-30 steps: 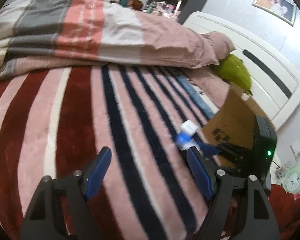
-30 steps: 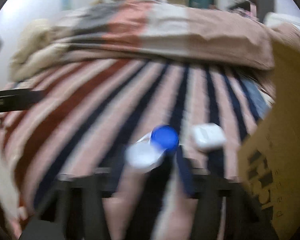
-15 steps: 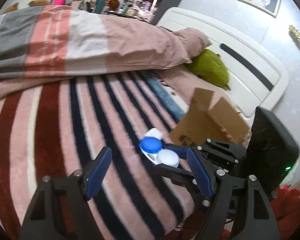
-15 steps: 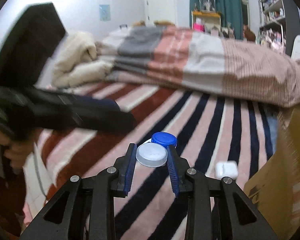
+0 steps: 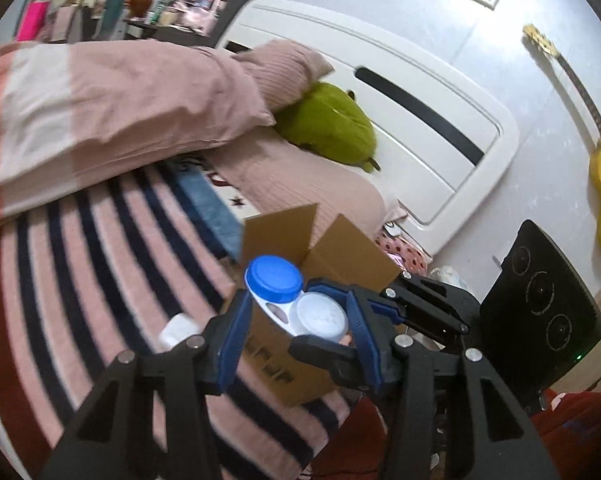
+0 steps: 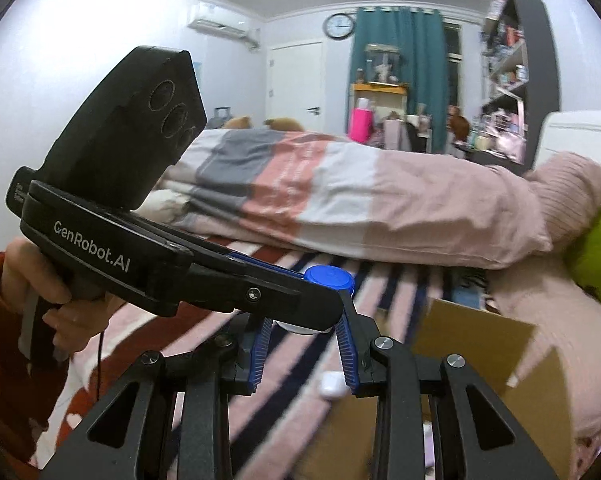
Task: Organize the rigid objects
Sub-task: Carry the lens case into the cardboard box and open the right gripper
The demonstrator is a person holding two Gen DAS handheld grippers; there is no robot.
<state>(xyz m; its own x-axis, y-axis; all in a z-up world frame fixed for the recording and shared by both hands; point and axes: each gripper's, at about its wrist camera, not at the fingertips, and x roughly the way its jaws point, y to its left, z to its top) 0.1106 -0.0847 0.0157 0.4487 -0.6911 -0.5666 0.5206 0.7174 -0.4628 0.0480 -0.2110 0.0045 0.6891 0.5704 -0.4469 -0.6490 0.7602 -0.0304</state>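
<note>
Striped bedding [image 5: 100,264] lay beneath my hand-held grippers. My right hand-held gripper [image 6: 304,332] pinched the lens case [image 5: 296,300] over the carton [image 5: 340,256]; my left hand-held gripper [image 5: 296,320] was closing around it. An earbud case [image 6: 332,384] lay on the bed.

The contact lens case [image 5: 292,300] sits above the cardboard box [image 5: 340,256], which stands on the bed [image 5: 100,248] before the headboard [image 5: 420,120]. A small earbud case [image 5: 178,330] lies on the bed left of the box. The duvet [image 5: 120,100] is heaped behind them, a plush toy [image 5: 328,124] to its right.
</note>
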